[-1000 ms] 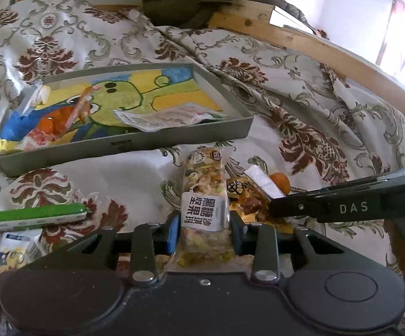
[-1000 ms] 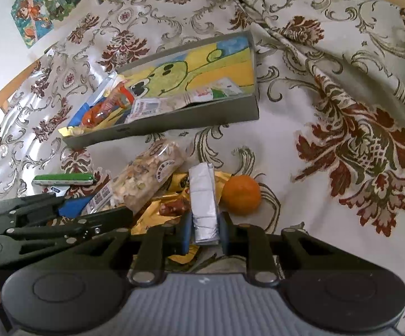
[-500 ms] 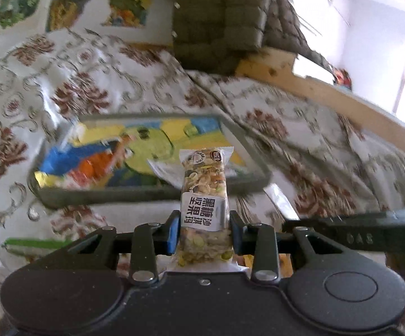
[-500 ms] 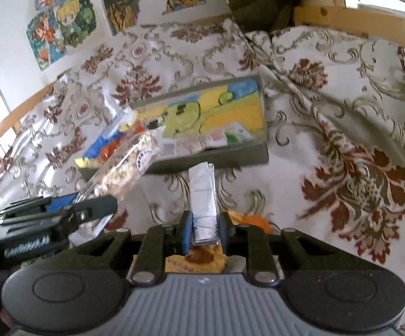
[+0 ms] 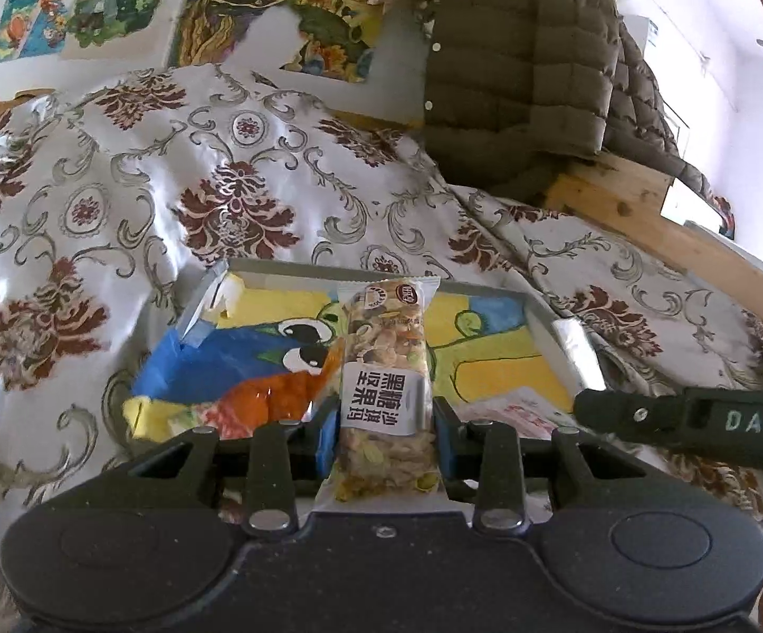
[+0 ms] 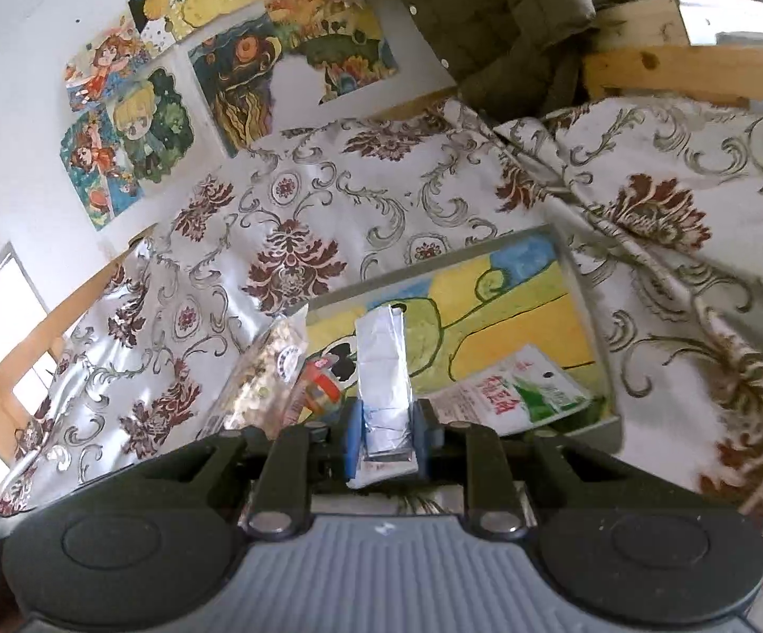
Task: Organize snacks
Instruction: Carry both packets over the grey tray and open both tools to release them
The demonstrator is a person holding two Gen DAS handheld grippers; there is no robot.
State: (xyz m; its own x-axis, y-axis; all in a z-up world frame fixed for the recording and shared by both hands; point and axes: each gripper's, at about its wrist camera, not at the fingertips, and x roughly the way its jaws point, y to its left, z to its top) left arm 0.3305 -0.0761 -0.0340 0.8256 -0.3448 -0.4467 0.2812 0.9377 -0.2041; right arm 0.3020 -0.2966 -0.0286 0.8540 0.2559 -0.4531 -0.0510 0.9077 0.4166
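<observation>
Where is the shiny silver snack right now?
The silver foil snack is pinched in the right tongs, held up in front of the grey tray, with the nut bar to its left in the right wrist view.

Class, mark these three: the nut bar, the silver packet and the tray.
nut bar [image 5: 384,369], left wrist view, on its white label.
silver packet [image 6: 383,364], right wrist view, on its foil middle.
tray [image 6: 607,424], right wrist view, on its near right corner.
</observation>
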